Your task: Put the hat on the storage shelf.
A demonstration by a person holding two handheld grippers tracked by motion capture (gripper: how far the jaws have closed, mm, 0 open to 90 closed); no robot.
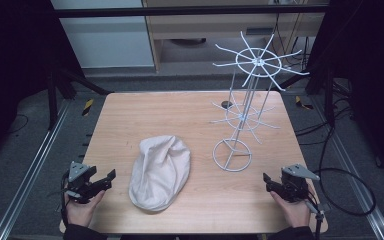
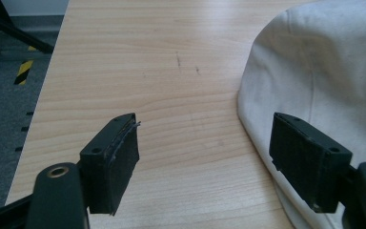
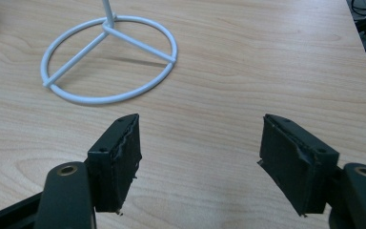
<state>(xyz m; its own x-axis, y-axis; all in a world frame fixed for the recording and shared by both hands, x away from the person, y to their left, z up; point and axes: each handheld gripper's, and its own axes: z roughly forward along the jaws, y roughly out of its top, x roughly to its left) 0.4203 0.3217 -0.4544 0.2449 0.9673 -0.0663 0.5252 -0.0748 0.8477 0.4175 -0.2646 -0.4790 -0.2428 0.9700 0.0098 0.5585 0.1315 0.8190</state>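
Both grippers hold their jaws wide and empty. One soft, light cream flat cap [image 2: 314,71] lies just beside the left gripper's [image 2: 205,157] right-hand jaw; I'd pinch its limp brim edge there.

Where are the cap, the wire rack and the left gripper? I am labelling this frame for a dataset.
cap [image 1: 160,172]: high view, on the middle of its cream crown.
wire rack [image 1: 232,155]: high view, on its round base ring.
left gripper [image 1: 108,180]: high view, midway between its open fingertips.
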